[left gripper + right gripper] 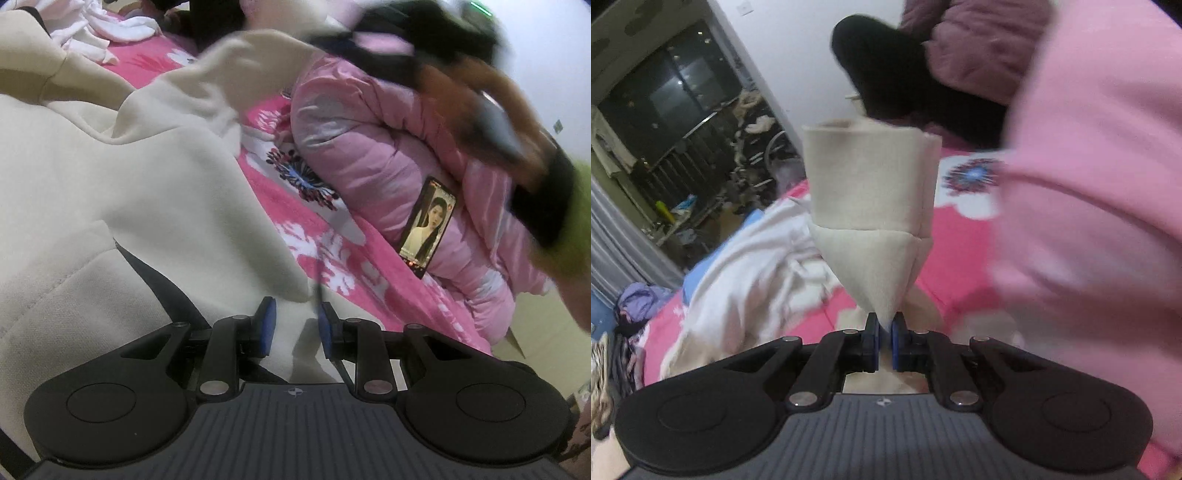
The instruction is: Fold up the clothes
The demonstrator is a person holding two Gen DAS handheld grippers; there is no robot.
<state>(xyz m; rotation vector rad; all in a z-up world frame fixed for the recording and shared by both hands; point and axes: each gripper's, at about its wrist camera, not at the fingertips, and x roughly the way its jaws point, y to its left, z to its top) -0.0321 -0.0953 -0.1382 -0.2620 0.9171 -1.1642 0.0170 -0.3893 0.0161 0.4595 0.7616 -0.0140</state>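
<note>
Two grippers work a soft cream hoodie (110, 184): right gripper (884, 341) pinches its limp cuff (871, 192) at twelve o'clock, left gripper (295, 321) gapes over the hem.

Soft even indoor light, faint shadows under the cream garment (110, 177), glossy sheen on the pink quilt (354, 155), heavy motion blur at right in both views, fisheye bending toward dark corners

Home bedroom: bed w/ pink floral blanket (332, 236), loose clothes piled on it, pink puffer jacket (369, 155), phone (428, 229) propped against it, dark window (676, 85) & clutter beyond
</note>
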